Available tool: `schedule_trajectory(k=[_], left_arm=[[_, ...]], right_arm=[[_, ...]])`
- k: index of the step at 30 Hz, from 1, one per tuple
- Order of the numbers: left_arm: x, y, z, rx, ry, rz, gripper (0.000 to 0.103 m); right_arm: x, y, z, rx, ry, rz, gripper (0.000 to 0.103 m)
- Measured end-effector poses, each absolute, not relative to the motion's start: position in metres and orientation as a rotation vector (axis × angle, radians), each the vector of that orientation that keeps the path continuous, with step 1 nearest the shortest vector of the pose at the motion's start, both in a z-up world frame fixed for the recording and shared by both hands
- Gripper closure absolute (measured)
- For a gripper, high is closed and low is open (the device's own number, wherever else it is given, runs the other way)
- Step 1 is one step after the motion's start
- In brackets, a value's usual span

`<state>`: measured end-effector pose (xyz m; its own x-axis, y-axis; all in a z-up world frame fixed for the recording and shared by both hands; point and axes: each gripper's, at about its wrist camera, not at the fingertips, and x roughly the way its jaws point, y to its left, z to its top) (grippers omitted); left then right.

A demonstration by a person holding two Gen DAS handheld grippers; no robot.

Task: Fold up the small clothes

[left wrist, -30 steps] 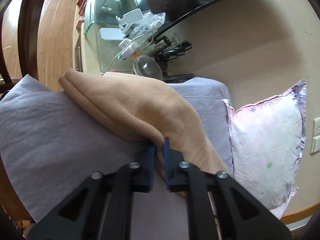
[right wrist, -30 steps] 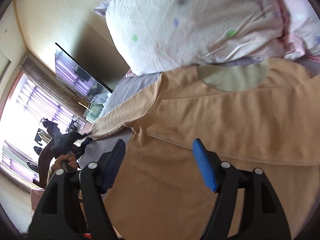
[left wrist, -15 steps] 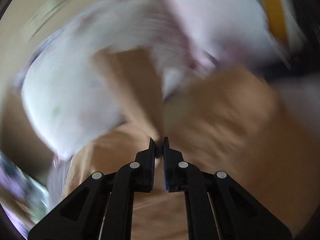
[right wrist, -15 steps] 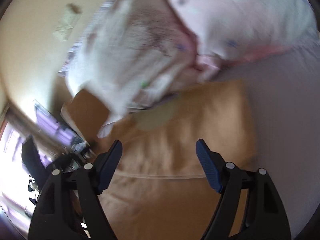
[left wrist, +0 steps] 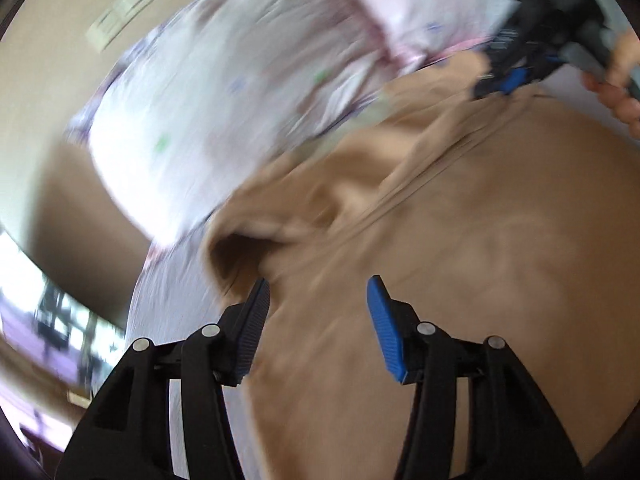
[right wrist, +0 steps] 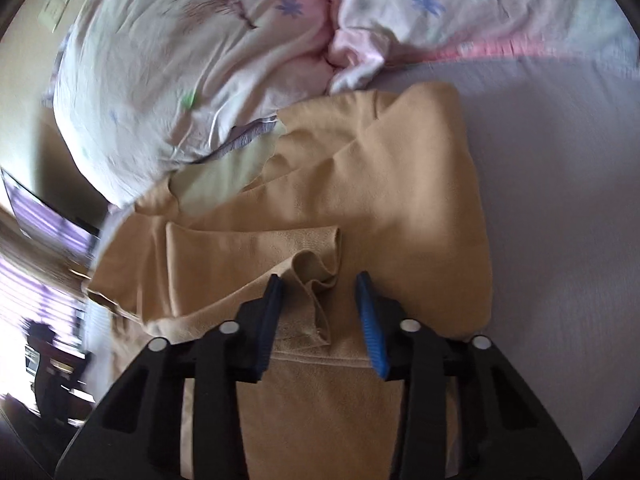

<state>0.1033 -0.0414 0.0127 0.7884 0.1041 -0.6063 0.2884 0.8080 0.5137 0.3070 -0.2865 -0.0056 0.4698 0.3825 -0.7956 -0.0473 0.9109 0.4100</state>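
Observation:
A tan long-sleeved top point(right wrist: 400, 184) lies on the lavender bed sheet point(right wrist: 560, 160), partly folded, with a sleeve laid across its body. My right gripper point(right wrist: 320, 280) is open just above a bunched sleeve cuff point(right wrist: 316, 268) that sits between its jaws. My left gripper point(left wrist: 316, 284) is open and empty over the top point(left wrist: 500, 260), beside a raised fold point(left wrist: 240, 248) at its left edge. The right gripper also shows in the left wrist view point(left wrist: 508, 80), at the garment's far end. The left view is blurred.
Two floral white-and-pink pillows point(right wrist: 180, 60) lie against the far edge of the garment. A dark TV screen point(right wrist: 44, 212) and a bright window point(right wrist: 28, 300) stand to the left. Bare sheet lies to the right of the garment.
My left gripper has let go of the tan fabric and opened after carrying it over the garment. My right gripper has moved down over the sleeve cuff and narrowed a little.

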Motion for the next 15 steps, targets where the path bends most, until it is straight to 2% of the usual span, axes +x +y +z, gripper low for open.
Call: schedule_trajectory(k=[1, 4, 8, 9, 11, 12, 15], left_arm=[[0.104, -0.032, 0.012, 0.617, 0.680, -0.084, 0.050], [0.109, -0.012, 0.004, 0.547, 0.741, -0.066, 0.049], [0.111, -0.003, -0.002, 0.499, 0.783, -0.077, 0.049], [0.110, -0.003, -0.002, 0.495, 0.786, -0.083, 0.049], [0.109, -0.003, -0.003, 0.489, 0.784, -0.086, 0.049], [0.111, -0.003, -0.002, 0.484, 0.785, -0.088, 0.049], [0.117, 0.004, -0.002, 0.442, 0.795, -0.096, 0.049]], right_arm=[[0.303, -0.278, -0.007, 0.336, 1.069, 0.313, 0.099], [0.290, -0.268, 0.017, 0.241, 0.937, 0.297, 0.100], [0.274, -0.300, 0.061, 0.305, 0.714, 0.164, 0.100], [0.273, -0.307, 0.061, 0.298, 0.705, 0.116, 0.100], [0.286, -0.317, 0.038, 0.232, 0.850, -0.003, 0.090], [0.286, -0.324, 0.033, 0.243, 0.865, -0.037, 0.090], [0.272, -0.336, 0.039, 0.321, 0.765, -0.019, 0.085]])
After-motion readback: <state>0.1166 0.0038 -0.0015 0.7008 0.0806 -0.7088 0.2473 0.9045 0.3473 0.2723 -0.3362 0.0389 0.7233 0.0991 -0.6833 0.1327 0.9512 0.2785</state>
